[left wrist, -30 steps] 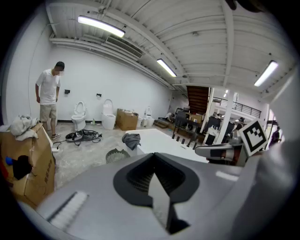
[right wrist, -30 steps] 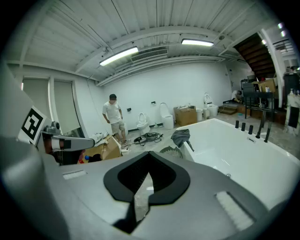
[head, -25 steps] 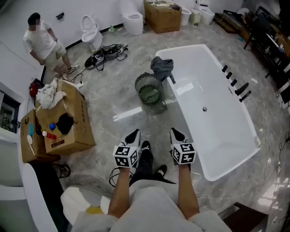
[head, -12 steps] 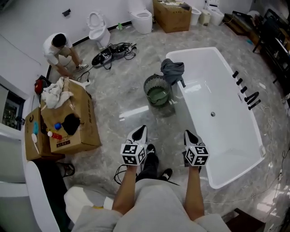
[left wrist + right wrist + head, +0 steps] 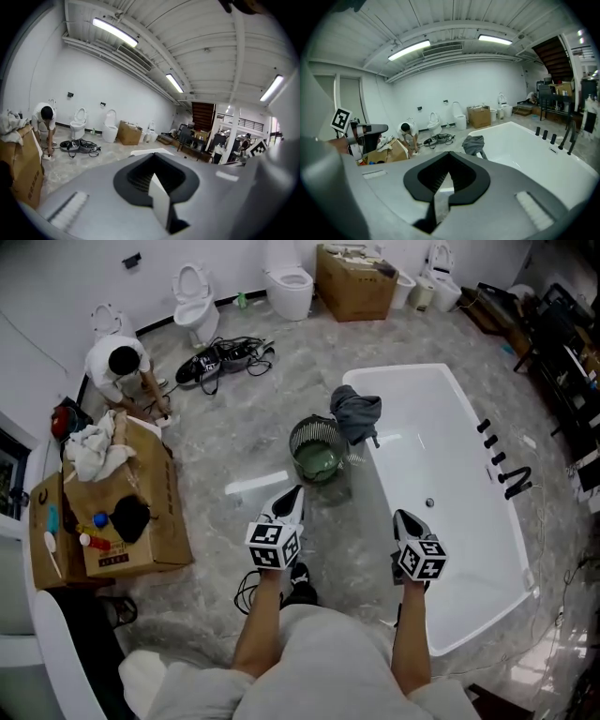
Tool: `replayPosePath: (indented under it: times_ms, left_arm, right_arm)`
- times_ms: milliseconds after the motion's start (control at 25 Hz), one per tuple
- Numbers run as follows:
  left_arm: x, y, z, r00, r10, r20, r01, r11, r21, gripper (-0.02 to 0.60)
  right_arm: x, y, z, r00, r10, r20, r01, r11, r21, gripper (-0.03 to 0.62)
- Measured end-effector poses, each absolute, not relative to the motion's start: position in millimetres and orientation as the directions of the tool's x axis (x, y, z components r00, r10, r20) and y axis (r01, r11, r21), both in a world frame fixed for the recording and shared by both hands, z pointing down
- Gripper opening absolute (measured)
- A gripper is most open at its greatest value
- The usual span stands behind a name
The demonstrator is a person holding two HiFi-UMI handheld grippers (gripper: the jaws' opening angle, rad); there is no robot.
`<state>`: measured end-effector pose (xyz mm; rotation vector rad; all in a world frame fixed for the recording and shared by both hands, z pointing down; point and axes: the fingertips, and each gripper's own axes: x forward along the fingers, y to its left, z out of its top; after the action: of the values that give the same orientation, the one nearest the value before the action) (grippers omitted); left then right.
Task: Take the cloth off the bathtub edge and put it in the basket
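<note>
A grey cloth (image 5: 357, 413) hangs over the near-left edge of the white bathtub (image 5: 469, 549); it also shows in the right gripper view (image 5: 474, 145). Right beside it on the floor stands a dark wire basket (image 5: 317, 448) with something green inside. My left gripper (image 5: 291, 499) is shut and empty, a short way in front of the basket. Over the tub's near rim my right gripper (image 5: 406, 520) is shut and empty too. In the left gripper view the jaws (image 5: 157, 185) point across the room, and neither cloth nor basket appears there.
Cardboard boxes (image 5: 122, 498) with rags and bottles stand at the left. A person (image 5: 120, 371) crouches near two toilets (image 5: 192, 296) at the back wall. Cables and shoes (image 5: 225, 352) lie on the marble floor. Black taps (image 5: 502, 460) line the tub's right rim.
Both grippers have moved forward towards the basket and cloth, which now lie closer in the head view. The person at the back went from standing to crouching.
</note>
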<state>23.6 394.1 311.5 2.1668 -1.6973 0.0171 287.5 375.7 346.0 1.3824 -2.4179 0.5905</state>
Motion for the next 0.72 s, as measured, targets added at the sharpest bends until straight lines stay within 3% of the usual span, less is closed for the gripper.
replayPosePath:
  times_ms: [360, 720]
  left_arm:
    - [-14.2, 324.8, 331.0, 0.355, -0.892, 0.279, -0.907, -0.256, 0.334, 0.057]
    - [-24.6, 300.4, 352.0, 0.422, -0.842, 0.337, -0.89, -0.315, 0.329, 0.057]
  right_arm:
    - [217.3, 319.0, 362.7, -0.505, -0.725, 0.469, -0.861, 0.466, -0.207, 0.002]
    - [203.2, 282.1, 379.1, -0.478, -0.723, 0.499, -0.877, 0.427, -0.222, 0.002]
